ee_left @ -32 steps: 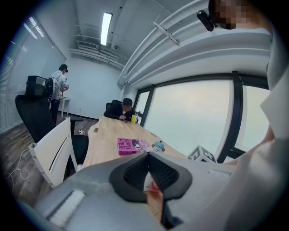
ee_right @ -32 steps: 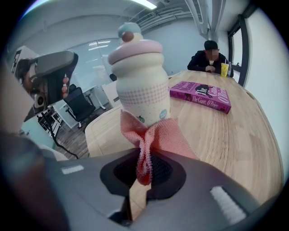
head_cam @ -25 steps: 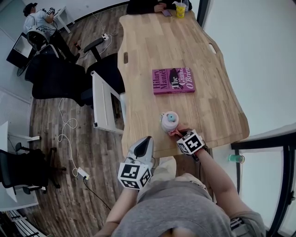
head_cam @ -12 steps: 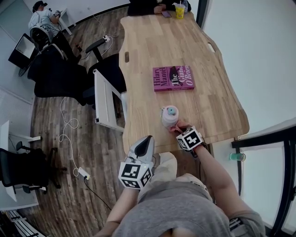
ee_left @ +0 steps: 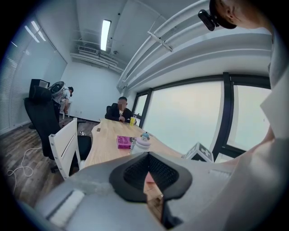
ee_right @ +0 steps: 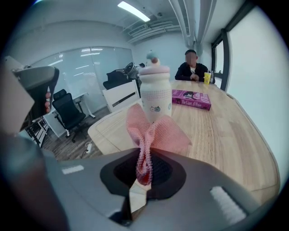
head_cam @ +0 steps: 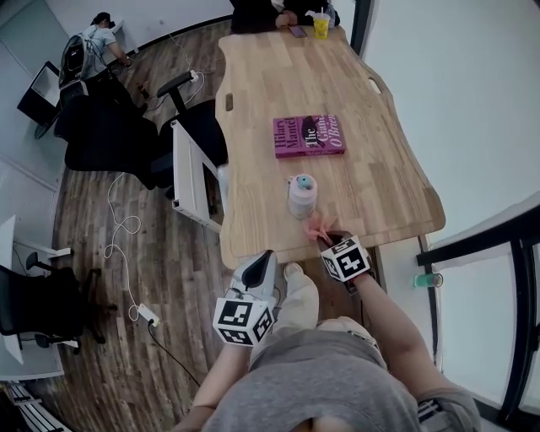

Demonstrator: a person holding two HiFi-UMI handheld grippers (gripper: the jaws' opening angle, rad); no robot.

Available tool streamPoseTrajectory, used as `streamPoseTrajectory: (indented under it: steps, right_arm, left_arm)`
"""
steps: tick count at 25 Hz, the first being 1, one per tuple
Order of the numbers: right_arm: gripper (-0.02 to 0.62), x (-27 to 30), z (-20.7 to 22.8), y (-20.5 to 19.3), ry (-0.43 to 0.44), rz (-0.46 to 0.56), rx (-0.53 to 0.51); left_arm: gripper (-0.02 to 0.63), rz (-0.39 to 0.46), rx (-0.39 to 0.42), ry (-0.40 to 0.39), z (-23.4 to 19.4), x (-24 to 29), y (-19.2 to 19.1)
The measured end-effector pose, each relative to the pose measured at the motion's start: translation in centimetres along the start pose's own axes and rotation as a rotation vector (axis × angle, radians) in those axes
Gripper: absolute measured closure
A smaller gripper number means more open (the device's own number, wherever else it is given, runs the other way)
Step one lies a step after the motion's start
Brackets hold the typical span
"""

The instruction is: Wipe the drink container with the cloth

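The left tongs [head_cam: 267,255] and right tongs [head_cam: 324,240] are pale grey moulded shells, each with a black, mesh-textured hollow around the jaw seam and a pale ribbed strip on the shell. Each carries a white cube [head_cam: 243,321] printed with black square markers. The person wears a grey short-sleeved T-shirt [head_cam: 329,384] and light beige trousers [head_cam: 297,305].

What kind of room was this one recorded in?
Probably an open-plan office: a long wooden meeting table, black swivel chairs on wood flooring, and a person seated at the table's far end.
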State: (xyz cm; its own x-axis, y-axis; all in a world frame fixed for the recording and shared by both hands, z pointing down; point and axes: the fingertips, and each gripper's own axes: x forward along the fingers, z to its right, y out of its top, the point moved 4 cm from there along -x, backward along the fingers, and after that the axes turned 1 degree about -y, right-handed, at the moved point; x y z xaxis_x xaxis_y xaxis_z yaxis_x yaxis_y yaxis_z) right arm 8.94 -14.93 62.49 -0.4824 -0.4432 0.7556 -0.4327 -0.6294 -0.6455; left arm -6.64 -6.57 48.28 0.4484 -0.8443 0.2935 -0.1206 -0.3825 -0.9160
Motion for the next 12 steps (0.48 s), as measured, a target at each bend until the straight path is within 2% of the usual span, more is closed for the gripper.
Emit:
streamPoseTrajectory:
  steps: [7,12]
  right_arm:
    - [0.571,-4.4,-3.3,1.0,-0.010,0.131,-0.042]
    - [0.571,-7.3,-4.8,3.1,-0.024,0.243,-0.063]
  left_arm:
    - [0.604,0.001,0.019,0.002,1.9,-2.9,-0.8]
    - [0.604,0.002,0.009,0.021,2.4,-4.3,-1.0]
